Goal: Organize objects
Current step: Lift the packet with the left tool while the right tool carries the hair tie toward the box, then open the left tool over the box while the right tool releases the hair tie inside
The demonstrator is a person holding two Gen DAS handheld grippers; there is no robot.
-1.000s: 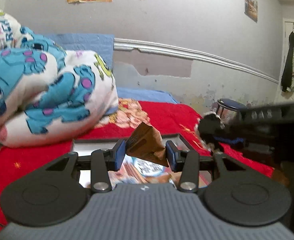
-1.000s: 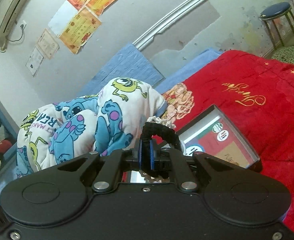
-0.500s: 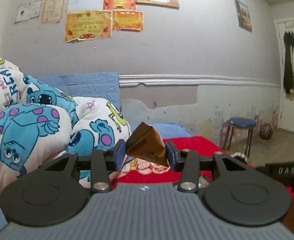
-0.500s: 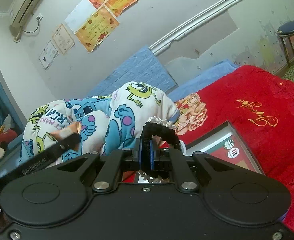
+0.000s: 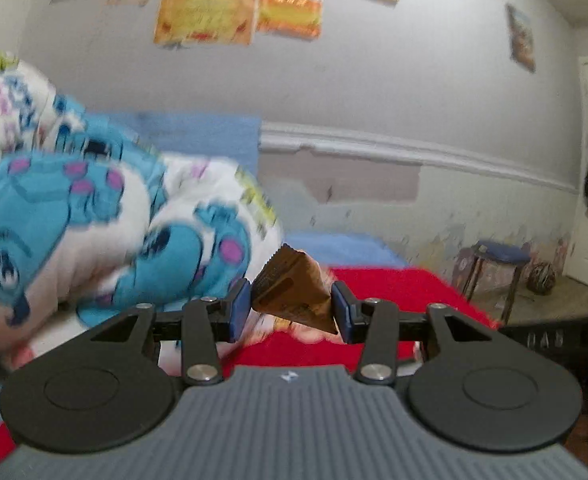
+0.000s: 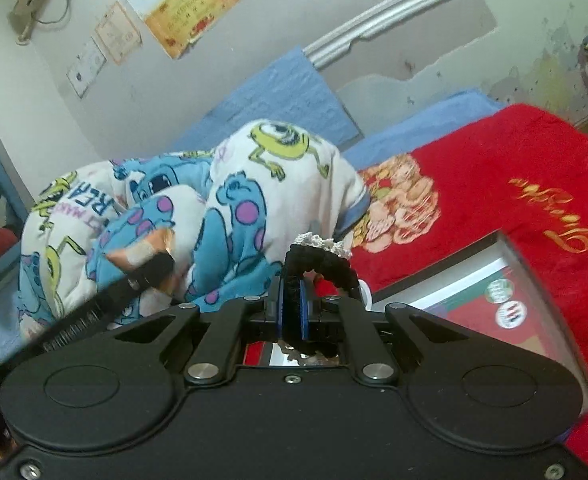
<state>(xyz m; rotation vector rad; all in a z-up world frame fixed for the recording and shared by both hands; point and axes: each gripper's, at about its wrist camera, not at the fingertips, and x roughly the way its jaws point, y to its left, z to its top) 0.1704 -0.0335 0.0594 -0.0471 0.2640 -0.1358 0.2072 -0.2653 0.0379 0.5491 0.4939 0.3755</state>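
My left gripper (image 5: 292, 308) is shut on a brown foil sachet (image 5: 294, 290) and holds it in the air above the red blanket (image 5: 393, 284). The same gripper and sachet show at the left of the right wrist view (image 6: 142, 254). My right gripper (image 6: 290, 312) is shut on a black braided hair band with white lace (image 6: 319, 258), above a shallow dark box (image 6: 533, 264) that holds printed cards and round badges.
A bundled cartoon-monster quilt (image 5: 94, 220) lies at the left on the bed, also in the right wrist view (image 6: 234, 200). A blue stool (image 5: 497, 264) and a ball (image 5: 541, 278) stand on the floor to the right. Certificates hang on the wall.
My left gripper has tilted up off the box and swung left, still holding the sachet. My right gripper has stayed over the box with the hair band.
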